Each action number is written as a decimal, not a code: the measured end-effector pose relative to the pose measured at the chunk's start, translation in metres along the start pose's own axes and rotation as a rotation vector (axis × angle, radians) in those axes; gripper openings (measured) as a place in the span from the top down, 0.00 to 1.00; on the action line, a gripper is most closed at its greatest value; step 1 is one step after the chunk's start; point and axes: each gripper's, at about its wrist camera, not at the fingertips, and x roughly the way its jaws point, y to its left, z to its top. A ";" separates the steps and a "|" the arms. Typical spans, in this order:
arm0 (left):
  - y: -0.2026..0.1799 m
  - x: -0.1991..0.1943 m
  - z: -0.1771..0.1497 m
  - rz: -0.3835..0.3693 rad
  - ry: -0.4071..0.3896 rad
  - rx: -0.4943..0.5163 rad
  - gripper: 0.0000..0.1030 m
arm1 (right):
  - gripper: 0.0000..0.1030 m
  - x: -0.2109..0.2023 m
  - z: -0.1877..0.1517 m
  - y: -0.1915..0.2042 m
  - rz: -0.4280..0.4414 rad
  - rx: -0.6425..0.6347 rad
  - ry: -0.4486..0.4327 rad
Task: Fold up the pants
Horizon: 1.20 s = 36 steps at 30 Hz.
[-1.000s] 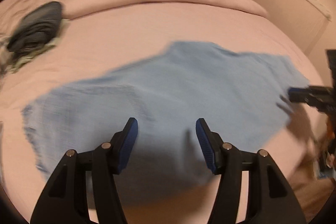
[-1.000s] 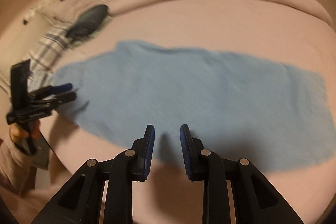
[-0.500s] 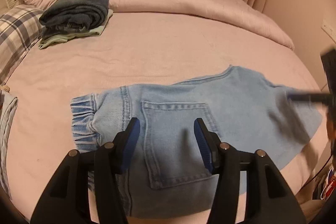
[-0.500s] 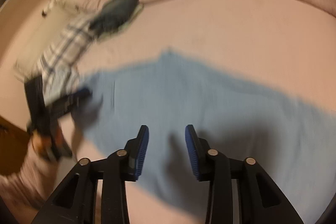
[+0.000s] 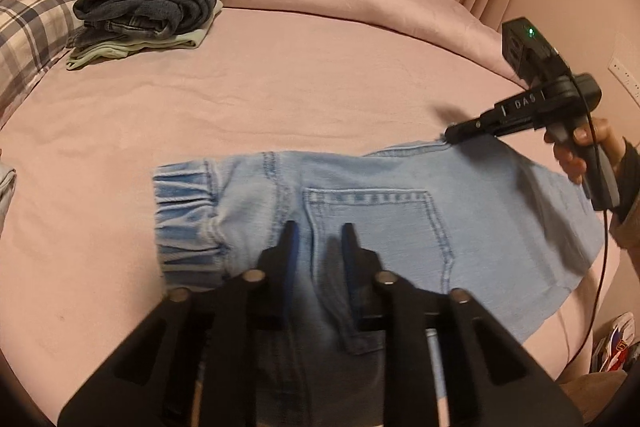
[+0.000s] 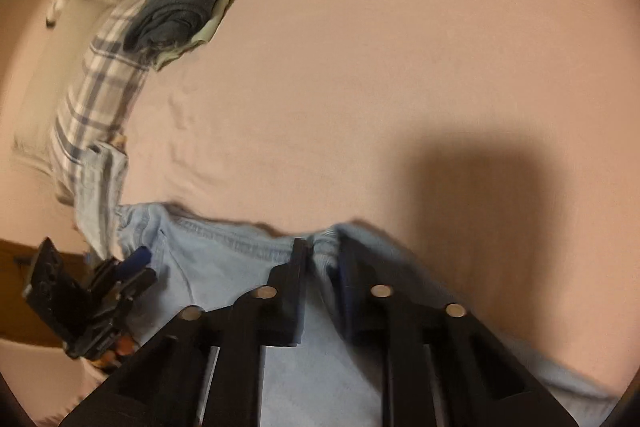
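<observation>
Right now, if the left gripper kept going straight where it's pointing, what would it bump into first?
Probably the light blue denim pants on the pink bed. The left gripper points down at their back pocket, though the gap is unclear.

The light blue denim pants (image 5: 400, 211) run under the left gripper (image 5: 318, 239), whose black arms hide the near hem and the lower half of the back pocket. In the right wrist view the whole scene is smeared by motion: the right gripper (image 6: 320, 255) blurs over a bunched fold of the denim, and its pads seem to pinch the cloth, though the contact is too soft to confirm. The plaid pillow (image 5: 28, 31) is cut by the left edge. The person's hand (image 5: 580, 151) is partly covered by the grey handle.
</observation>
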 end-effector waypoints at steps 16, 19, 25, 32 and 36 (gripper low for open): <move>0.005 0.003 0.001 0.043 0.022 -0.032 0.96 | 0.85 -0.083 -0.076 0.005 -0.074 0.015 -0.277; 0.003 0.004 0.003 0.058 0.035 -0.034 0.96 | 0.85 -0.065 -0.094 -0.006 -0.112 0.028 -0.206; -0.007 0.000 0.007 0.091 0.064 -0.034 0.92 | 0.90 -0.050 -0.078 -0.042 -0.245 0.156 -0.317; -0.082 -0.030 0.004 0.134 -0.052 0.206 0.13 | 0.56 -0.093 -0.121 -0.012 -0.185 0.108 -0.421; -0.133 -0.017 0.001 0.044 -0.038 0.308 0.13 | 0.56 -0.091 -0.167 0.001 -0.213 0.039 -0.396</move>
